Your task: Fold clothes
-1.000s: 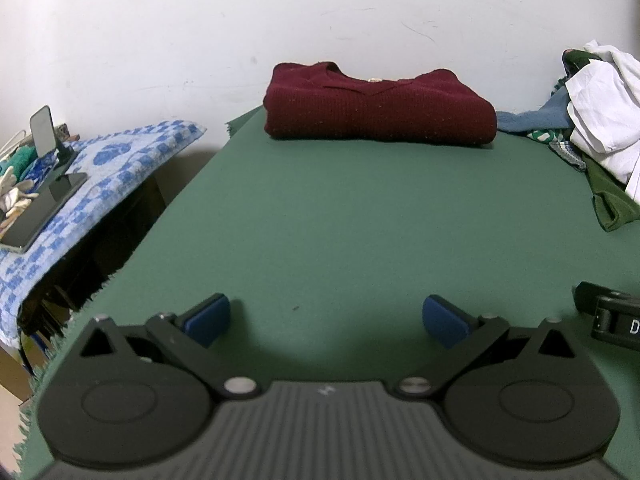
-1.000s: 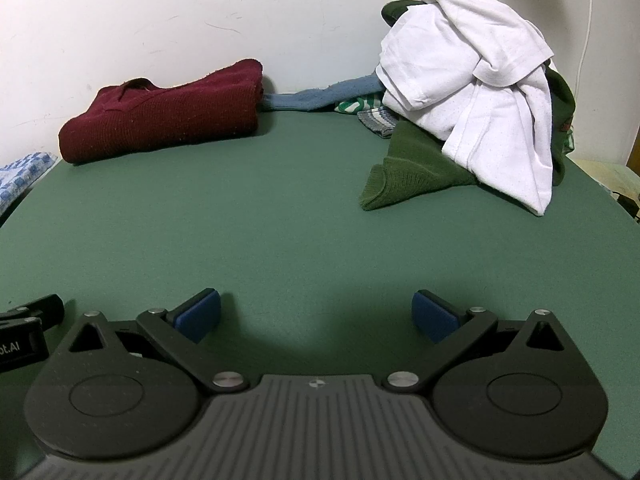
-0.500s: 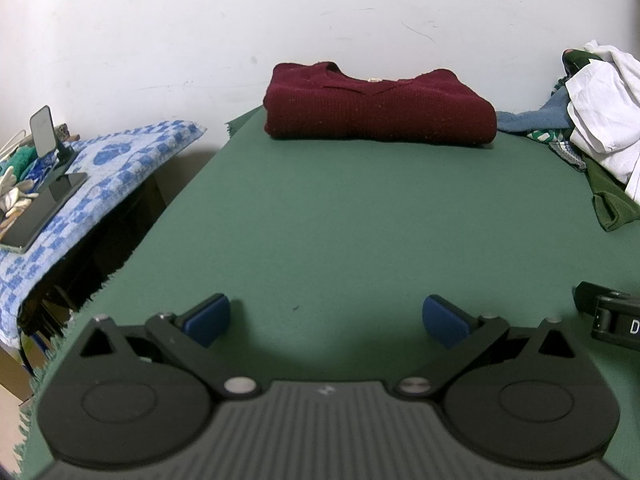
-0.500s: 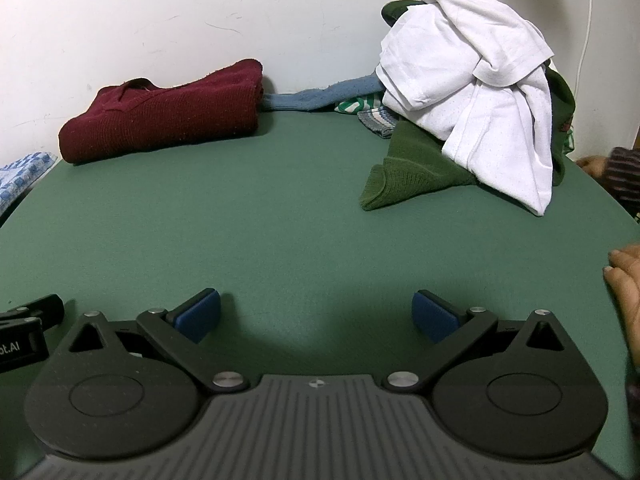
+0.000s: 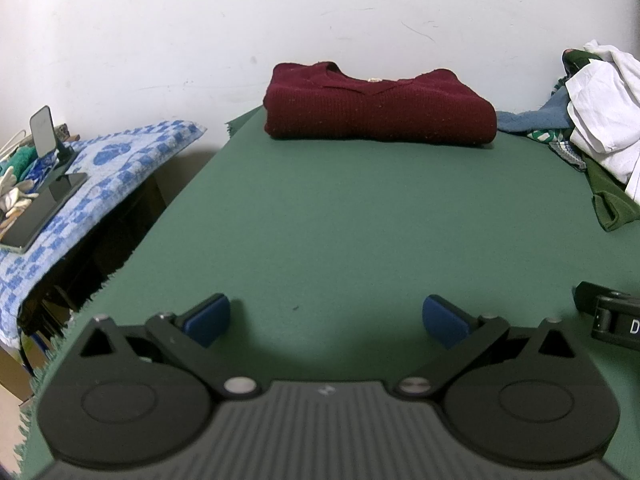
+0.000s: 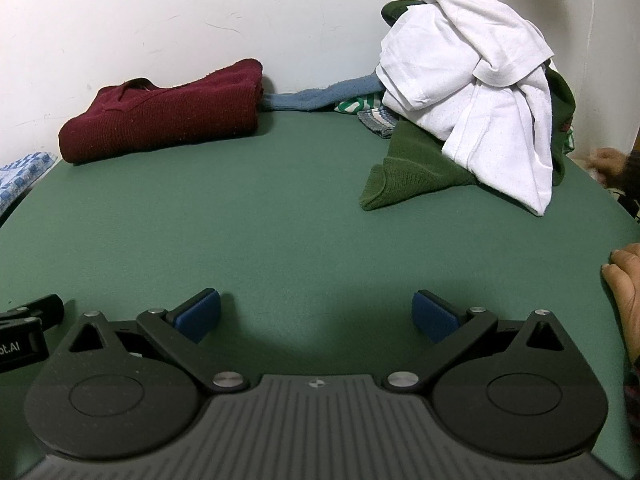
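Both grippers rest with jaws spread wide and empty on a green table (image 5: 360, 208): the left gripper (image 5: 327, 318) faces a folded maroon sweater (image 5: 376, 110) at the far edge; only the right gripper (image 6: 316, 314) view shows the whole unfolded pile (image 6: 472, 92) far right and a hand (image 6: 624, 292) at the near right edge

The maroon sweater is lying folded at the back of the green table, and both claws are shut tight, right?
Not quite. The maroon sweater is folded at the back of the green table, but both wrist views show the left claw and right claw open, holding nothing.
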